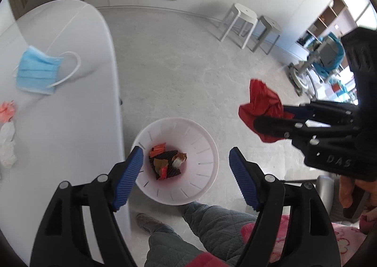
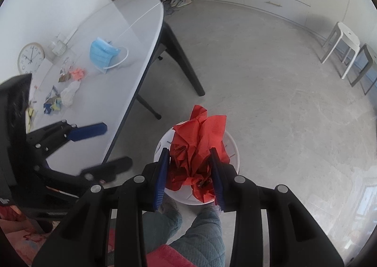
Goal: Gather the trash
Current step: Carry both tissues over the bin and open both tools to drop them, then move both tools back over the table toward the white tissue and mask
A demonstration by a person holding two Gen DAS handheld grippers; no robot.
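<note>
My left claw point(image 1: 186, 172) hangs wide open and empty above the bin point(image 1: 205, 147); my right claw point(image 2: 190, 172) pinches crumpled red paper point(image 2: 200, 139), which hides most of the bin.

A crumpled red paper point(image 2: 199, 149) is pinched between the right gripper's point(image 2: 190, 172) pads, directly above a white slotted bin point(image 1: 202, 149) on the floor. Below the open left gripper point(image 1: 186, 172), wrappers point(image 1: 166, 163) lie in the bin's bottom.
</note>
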